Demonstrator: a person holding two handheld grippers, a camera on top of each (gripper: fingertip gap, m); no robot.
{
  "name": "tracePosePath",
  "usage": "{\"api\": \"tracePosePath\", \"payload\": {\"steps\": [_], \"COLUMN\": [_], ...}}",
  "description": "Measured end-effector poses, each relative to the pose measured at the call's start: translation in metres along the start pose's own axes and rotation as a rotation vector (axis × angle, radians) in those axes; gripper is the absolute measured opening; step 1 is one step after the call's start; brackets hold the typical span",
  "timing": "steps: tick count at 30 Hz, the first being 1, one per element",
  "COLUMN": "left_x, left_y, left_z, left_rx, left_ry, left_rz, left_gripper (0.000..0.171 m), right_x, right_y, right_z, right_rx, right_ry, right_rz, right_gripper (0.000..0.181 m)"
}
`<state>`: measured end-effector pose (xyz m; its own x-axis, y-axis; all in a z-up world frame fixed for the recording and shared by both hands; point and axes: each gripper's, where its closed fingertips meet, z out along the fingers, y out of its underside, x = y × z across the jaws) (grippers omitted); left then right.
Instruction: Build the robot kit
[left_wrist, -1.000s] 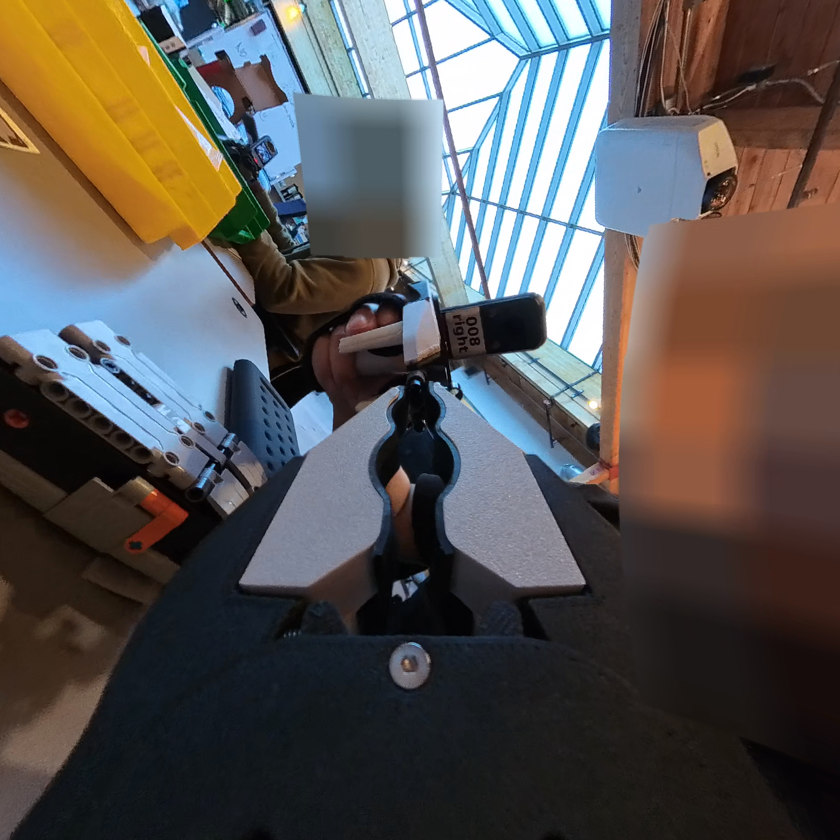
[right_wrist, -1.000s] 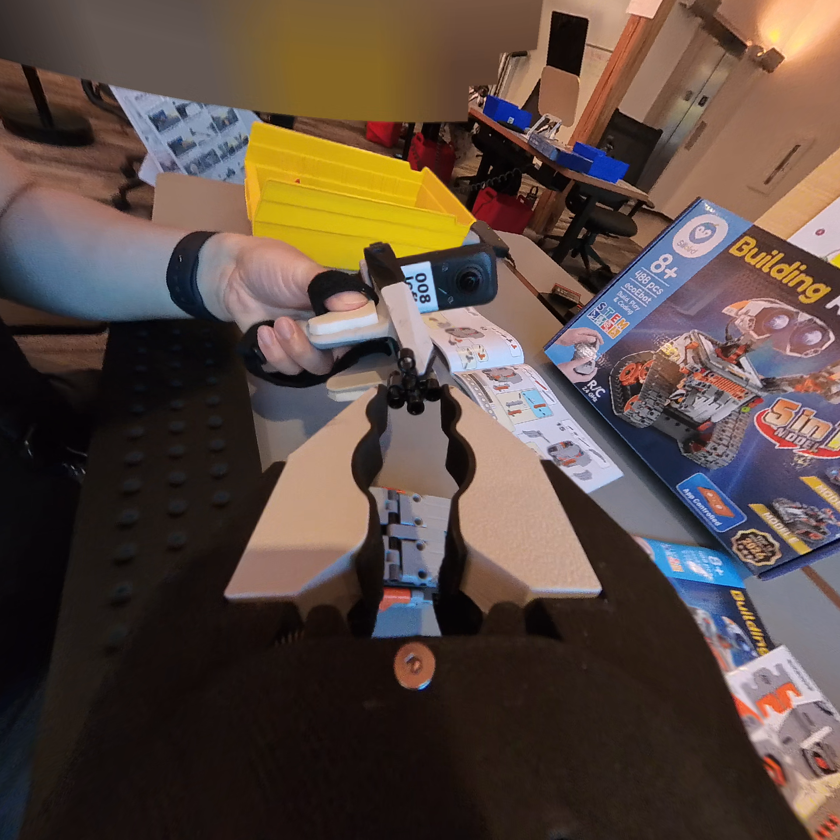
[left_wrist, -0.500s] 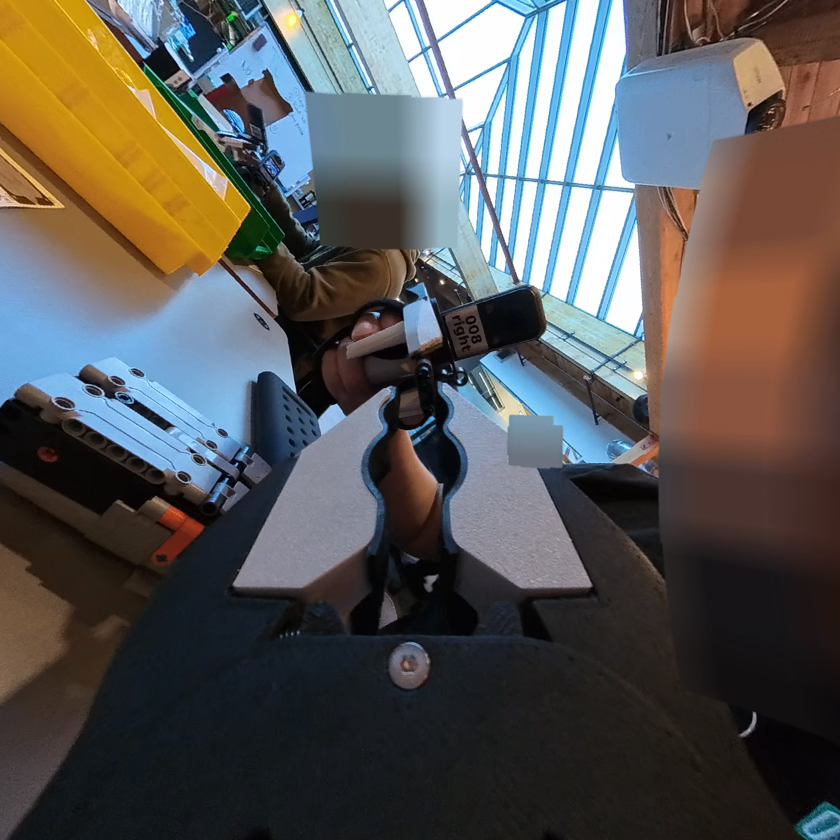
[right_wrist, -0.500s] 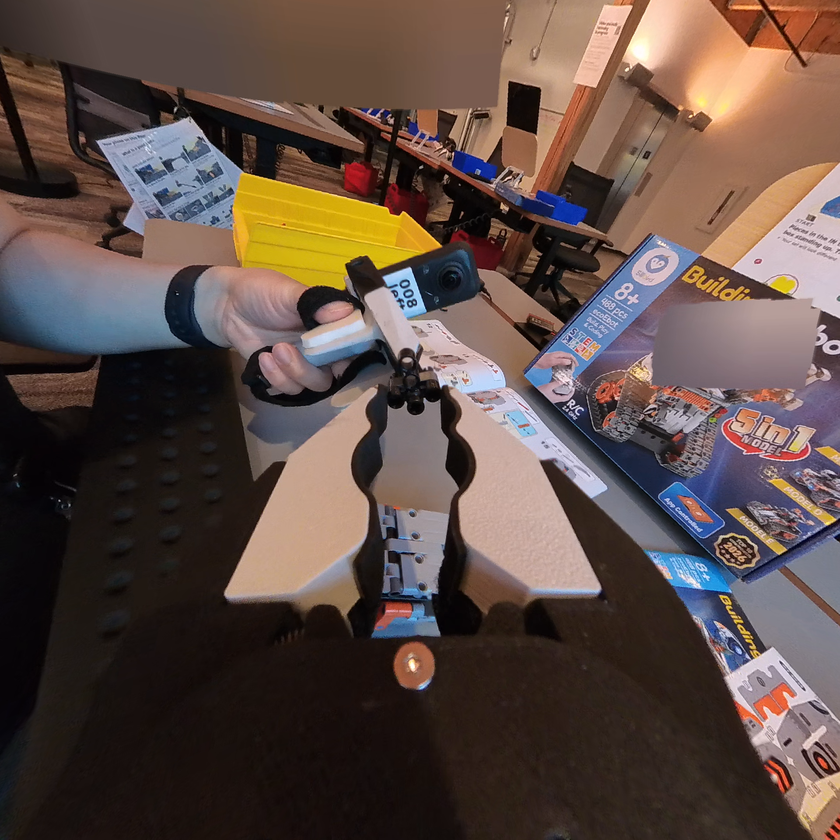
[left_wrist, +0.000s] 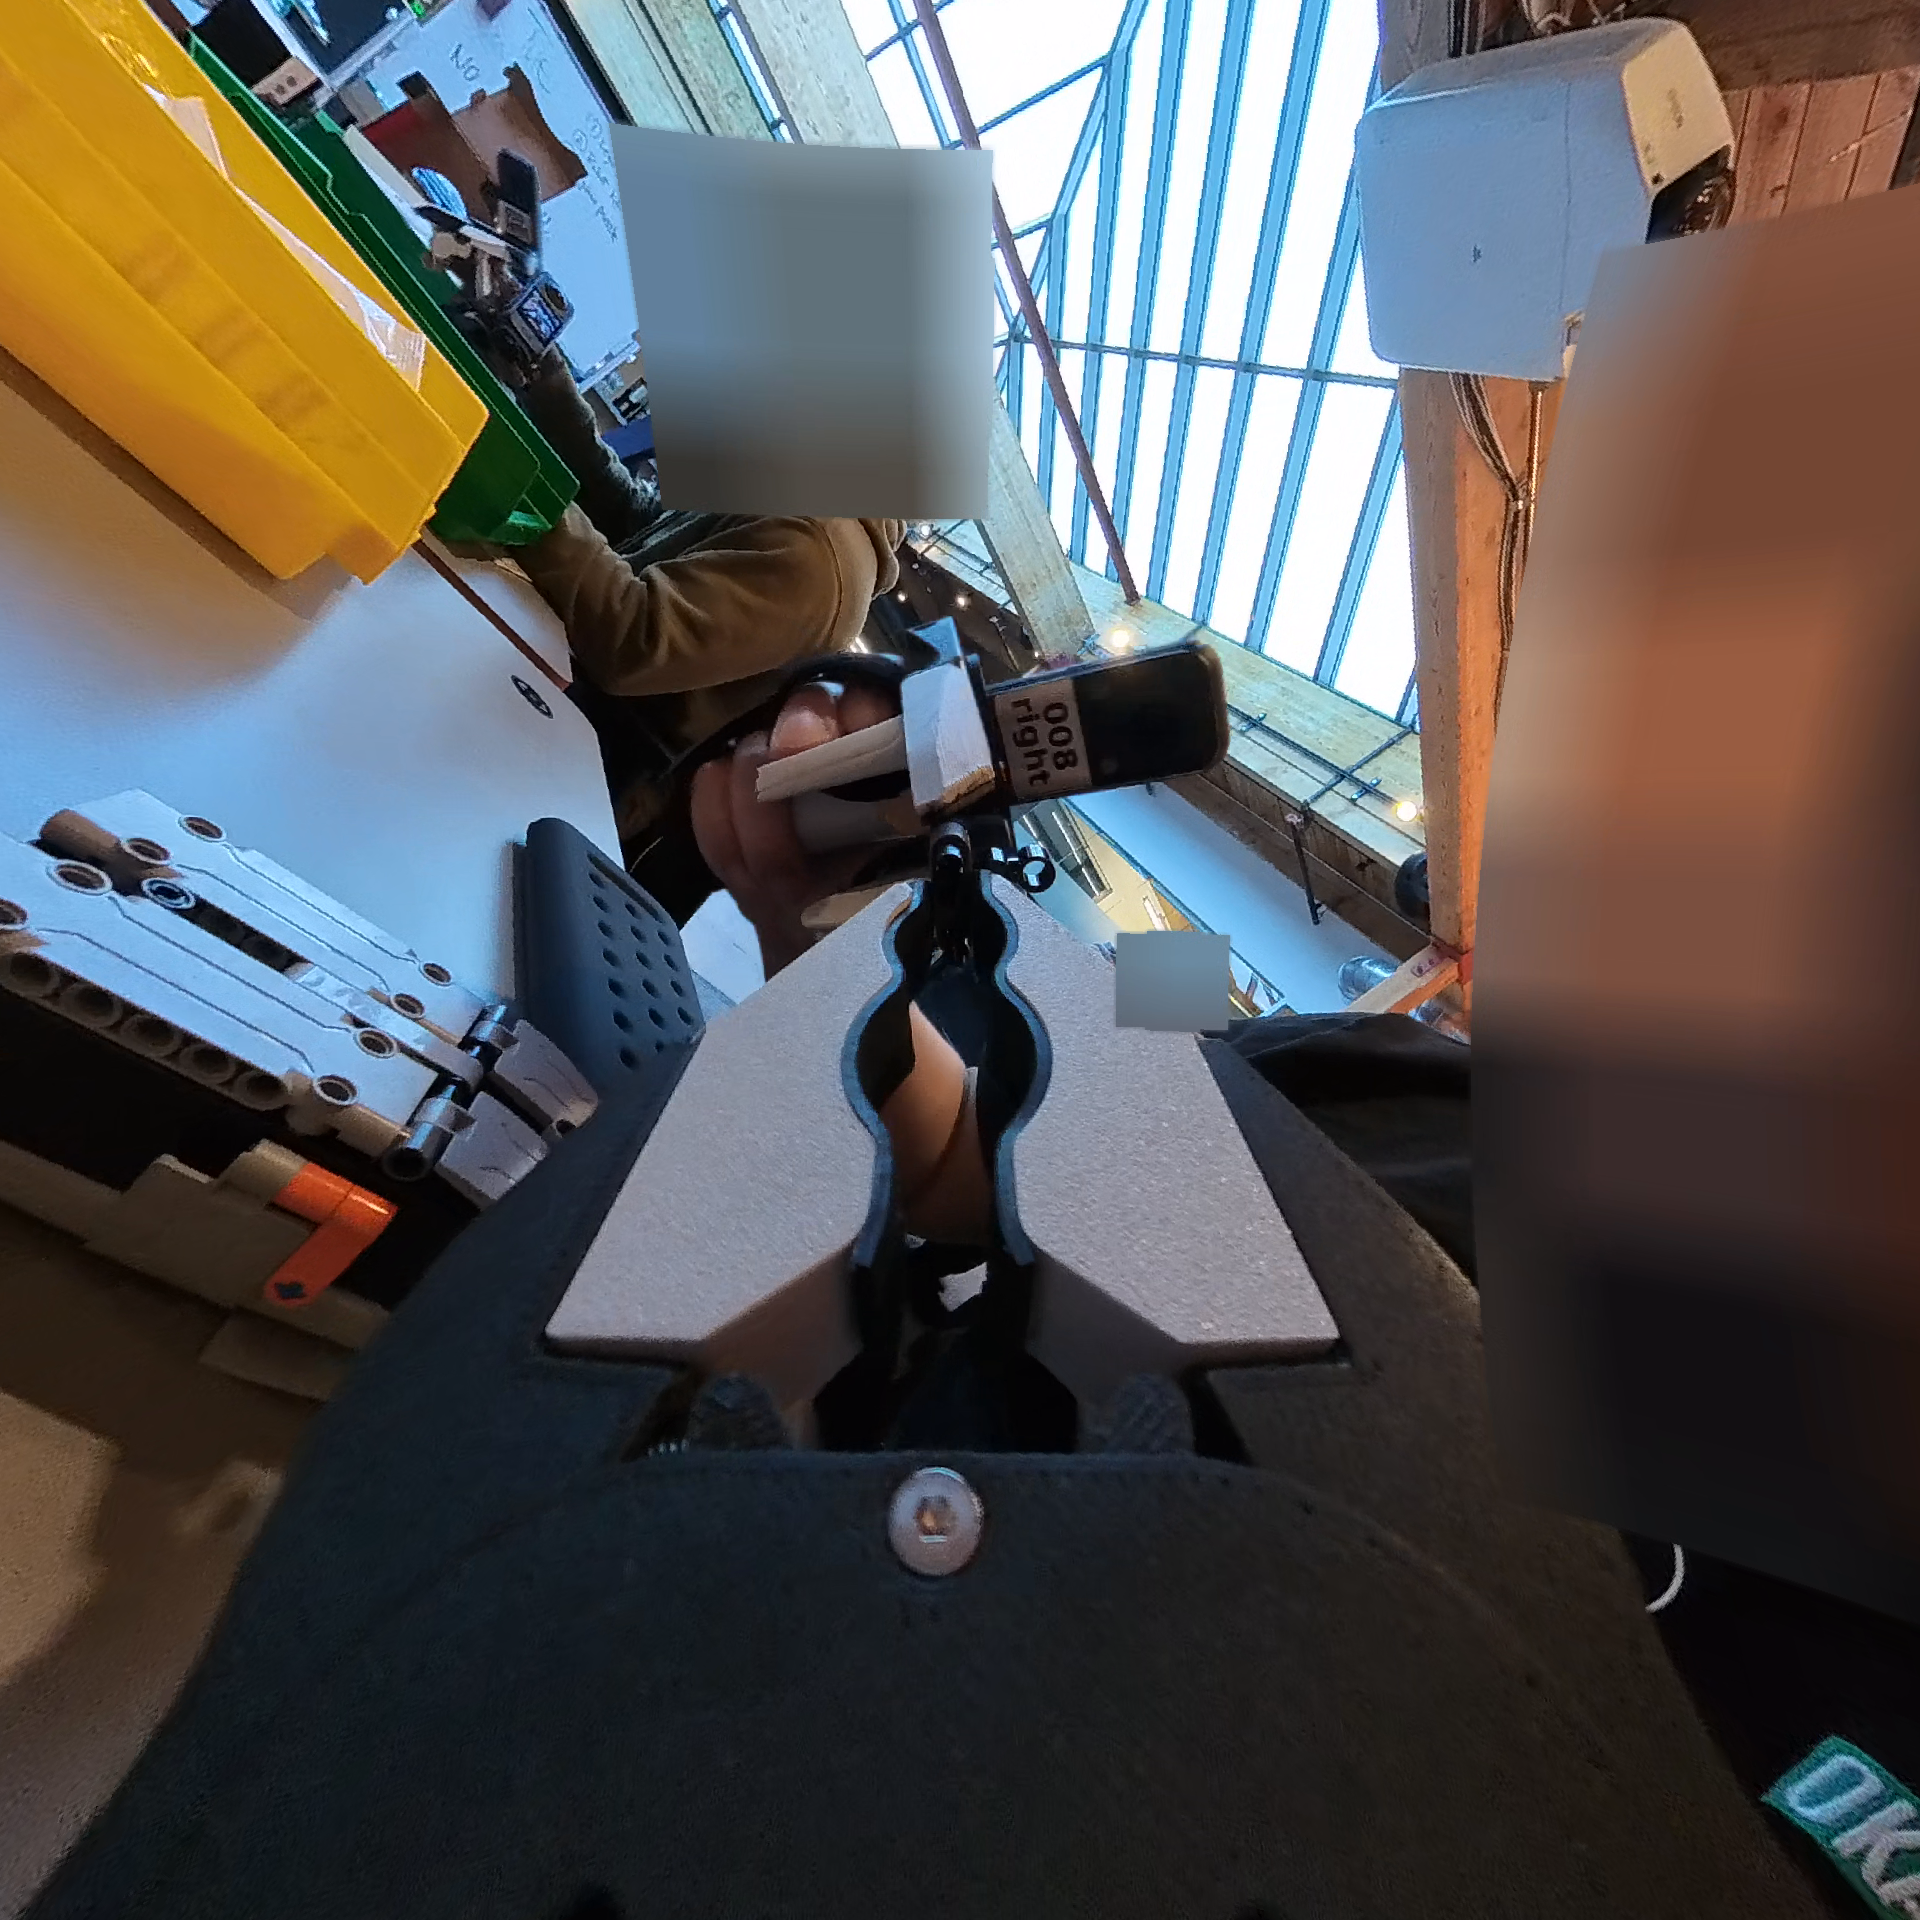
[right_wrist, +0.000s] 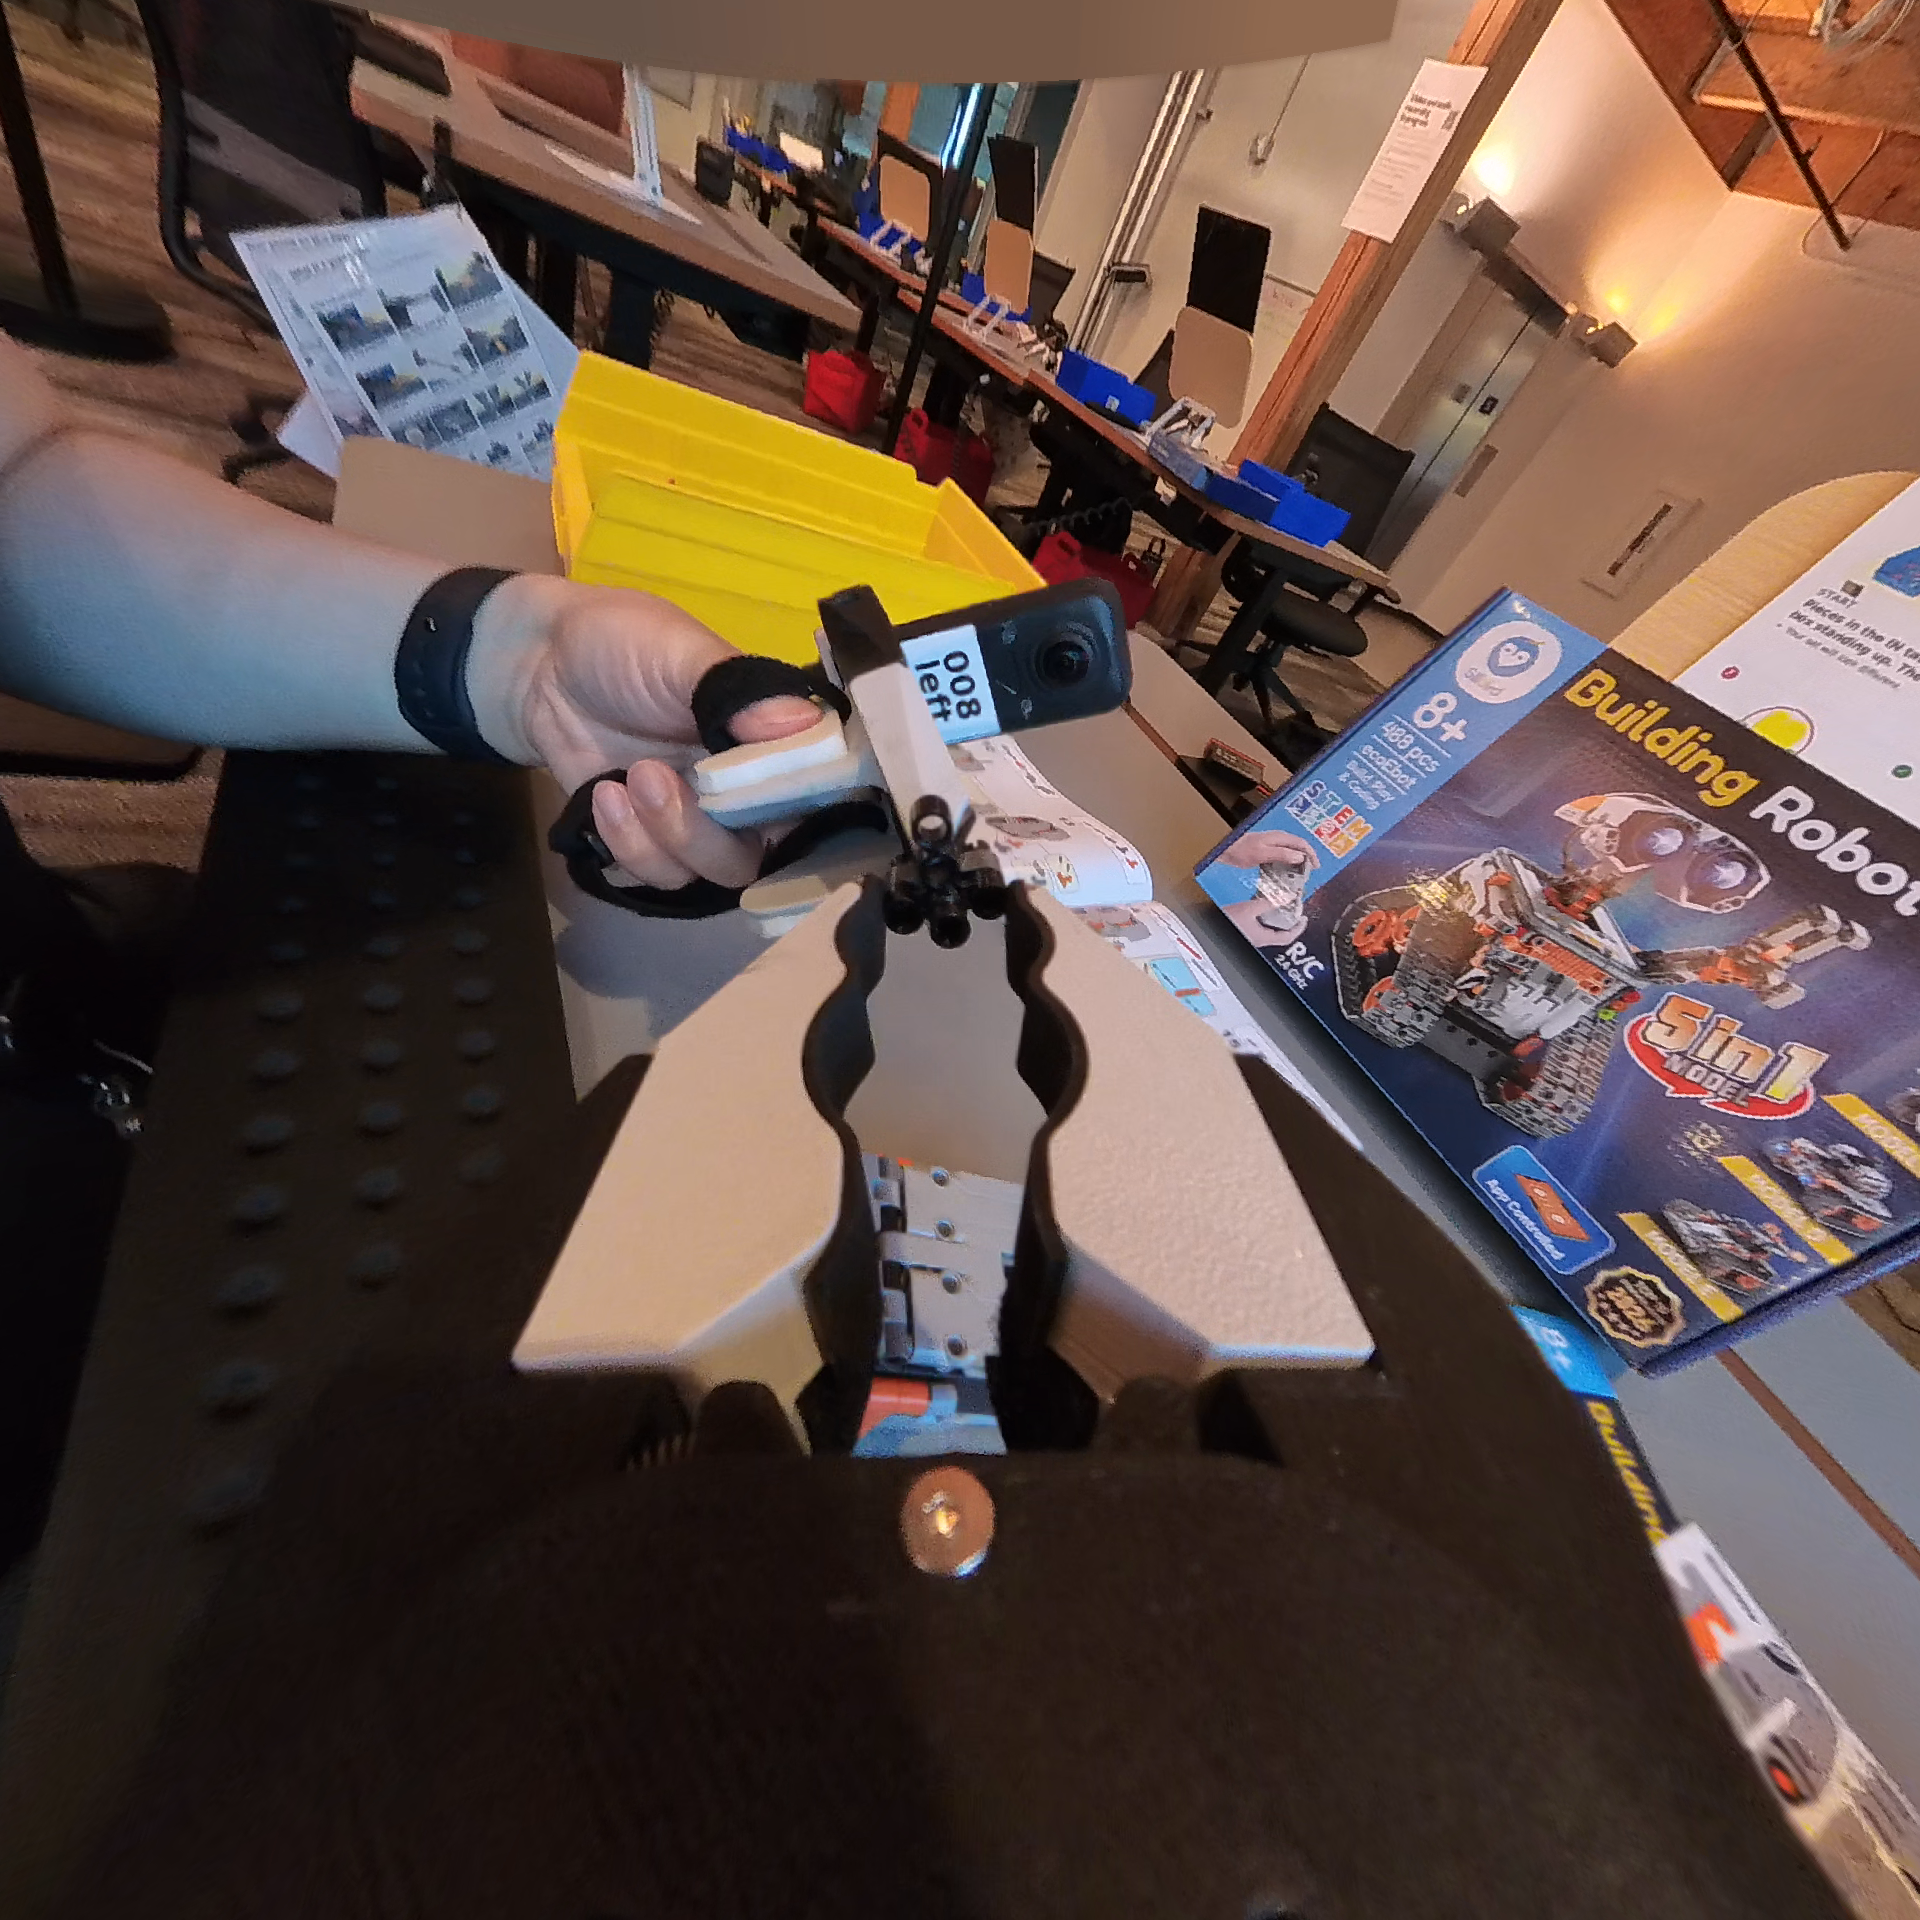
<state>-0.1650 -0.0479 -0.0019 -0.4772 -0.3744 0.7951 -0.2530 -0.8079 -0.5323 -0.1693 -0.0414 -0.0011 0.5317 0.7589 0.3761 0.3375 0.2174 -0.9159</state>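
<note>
My left gripper and my right gripper face each other tip to tip in the air above the table. Each is shut on a small black connector piece with pins, which shows in the left wrist view and in the right wrist view. Whether it is one piece or two joined ones I cannot tell. A hand holds the right gripper's body with its black camera beyond my left tips. The left gripper's body shows the same way. A grey, black and orange brick assembly lies on the table below.
Yellow bins and a green bin stand at the table's far side. An open instruction booklet and a blue kit box lie on the right. A seated person in a brown top and a black perforated chair back are beyond. Left and right tips are no more than a few centimetres apart.
Both grippers have stayed shut on the black piece. The pair has tilted and shifted slightly, so the background has moved in both views. The brick assembly has not moved on the table.
</note>
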Motion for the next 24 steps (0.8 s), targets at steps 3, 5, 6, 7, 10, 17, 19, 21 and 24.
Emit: {"api": "tracePosePath", "payload": {"steps": [3,5,6,7,10,17,19,21,24], "left_x": [-0.002,-0.003,-0.003,-0.003,0.000,-0.004,-0.004,-0.005,-0.008], "left_y": [0.001,0.000,0.000,0.000,0.002,0.004,0.006,0.005,0.007], "left_z": [0.000,0.001,0.001,0.002,0.005,0.004,0.005,0.005,0.005], "left_rx": [-0.004,0.002,0.003,0.007,0.005,-0.014,-0.018,-0.015,-0.020], "left_ry": [-0.009,-0.018,-0.016,-0.010,0.028,0.014,0.016,0.017,0.007], "left_rz": [-0.001,-0.002,-0.009,-0.018,-0.056,-0.058,-0.066,-0.074,-0.077], "left_gripper": [0.004,0.004,0.004,0.004,0.004,0.004,0.004,0.004,0.004], "right_x": [-0.001,0.001,0.001,0.001,0.007,0.000,-0.003,-0.003,-0.004], "right_y": [0.003,0.004,0.003,0.003,0.001,0.007,0.007,0.008,0.011], "right_z": [0.000,0.000,-0.001,-0.002,-0.003,0.000,0.001,0.001,0.002], "right_rx": [-0.025,-0.030,-0.029,-0.027,-0.024,-0.052,-0.059,-0.071,-0.084], "right_ry": [0.001,0.012,0.018,0.028,0.082,0.043,0.017,0.015,0.019], "right_rz": [-0.018,-0.029,-0.047,-0.076,-0.127,-0.108,-0.116,-0.122,-0.150], "right_gripper": [0.022,0.022,0.022,0.022,0.040,0.033,0.023,0.023,0.023]}}
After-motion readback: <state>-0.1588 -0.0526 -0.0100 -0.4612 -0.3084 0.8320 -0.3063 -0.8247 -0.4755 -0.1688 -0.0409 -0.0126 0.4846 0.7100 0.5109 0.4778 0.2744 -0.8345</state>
